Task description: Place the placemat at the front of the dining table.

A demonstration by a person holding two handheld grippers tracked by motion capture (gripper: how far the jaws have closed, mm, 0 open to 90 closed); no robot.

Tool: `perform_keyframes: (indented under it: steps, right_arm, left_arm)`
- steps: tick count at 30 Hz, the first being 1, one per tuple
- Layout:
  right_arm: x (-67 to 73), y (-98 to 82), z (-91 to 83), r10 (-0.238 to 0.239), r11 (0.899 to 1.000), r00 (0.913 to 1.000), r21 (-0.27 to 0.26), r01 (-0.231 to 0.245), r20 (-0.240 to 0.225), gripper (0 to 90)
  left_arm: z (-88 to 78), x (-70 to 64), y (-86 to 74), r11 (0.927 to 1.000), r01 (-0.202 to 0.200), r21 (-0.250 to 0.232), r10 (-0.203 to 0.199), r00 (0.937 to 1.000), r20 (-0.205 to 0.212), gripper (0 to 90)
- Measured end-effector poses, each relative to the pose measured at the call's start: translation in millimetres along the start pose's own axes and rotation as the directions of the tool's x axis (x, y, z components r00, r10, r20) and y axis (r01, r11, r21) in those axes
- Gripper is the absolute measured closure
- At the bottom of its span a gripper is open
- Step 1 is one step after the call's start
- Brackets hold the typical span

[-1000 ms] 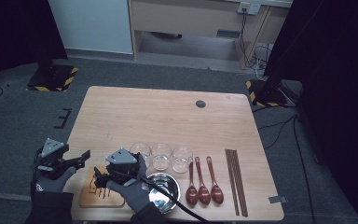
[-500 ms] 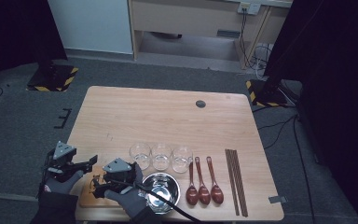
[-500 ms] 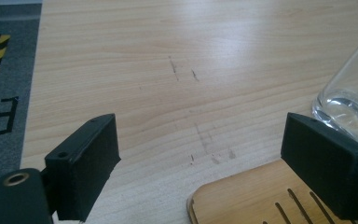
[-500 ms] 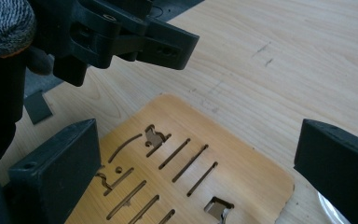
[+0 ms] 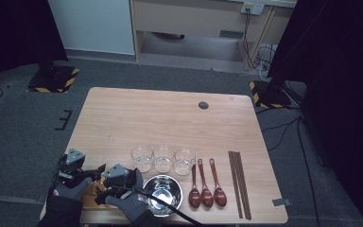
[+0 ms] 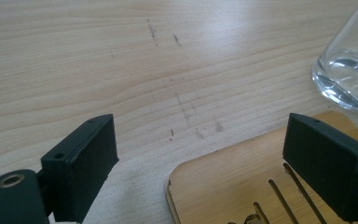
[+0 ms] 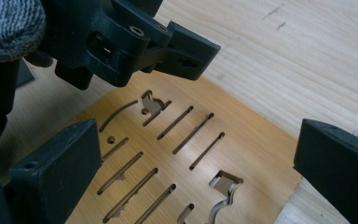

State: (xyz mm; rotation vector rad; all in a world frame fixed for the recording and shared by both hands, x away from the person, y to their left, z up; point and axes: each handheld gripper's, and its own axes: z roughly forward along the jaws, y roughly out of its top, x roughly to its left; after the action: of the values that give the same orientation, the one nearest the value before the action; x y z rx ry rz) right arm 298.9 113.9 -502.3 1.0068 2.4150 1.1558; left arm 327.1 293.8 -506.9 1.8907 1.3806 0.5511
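The table (image 5: 170,118) is pale wood with fine straight grain and a few dark scuffs, rectangular with rounded corners; a small dark round plug sits toward its 12 o'clock edge.

The board (image 5: 90,195) is a thin, flat, light-brown wooden panel with rounded corners, lying flat on the table at the 7 o'clock corner. Narrow slanted slots and a few curly cut-outs pierce its smooth face (image 7: 182,154).

The bowl (image 5: 163,193) is shiny round steel, just at 3 o'clock of the board. Three clear round glasses (image 5: 163,158) stand in a row at 12 o'clock of the bowl. Three dark red-brown wooden spoons (image 5: 206,185) and a bundle of dark chopsticks (image 5: 239,183) lie parallel, further toward 3 o'clock.

The left gripper (image 6: 205,168) is black matt plastic with blocky pads. Its jaws are spread wide with nothing between the pads. The board's rounded corner (image 6: 242,186) lies below the gap, nearer the 3 o'clock jaw, and a glass base shows at 2 o'clock.

The right gripper (image 7: 191,177) also has its jaws wide apart, pinching nothing. It hangs over the slotted middle of the board, the left gripper's jaws (image 7: 168,44) showing at 11 o'clock in its view.
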Motion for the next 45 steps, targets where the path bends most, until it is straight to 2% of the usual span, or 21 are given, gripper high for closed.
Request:
perform_keyframes:
  steps: [13,26,45]
  right_arm:
    - [2.8,-6.8,8.4,-0.016,0.997,0.9997,0.07,0.015,0.021,0.7]
    - [2.7,-12.9,15.3,-0.023,0.993,0.999,0.116,0.019,0.039,0.7]
    - [2.9,-12.8,18.3,0.001,0.993,0.9987,0.119,-0.008,0.051,0.3]
  left_arm:
    - [13.1,-6.8,-6.8,0.9976,-0.03,0.062,0.029,0.9993,0.023,7.0]
    - [18.2,-8.9,-9.1,0.9955,-0.041,0.085,0.037,0.9982,0.047,6.4]
    - [23.0,-4.5,-10.8,0.9954,-0.017,0.094,0.01,0.9976,0.068,3.9]
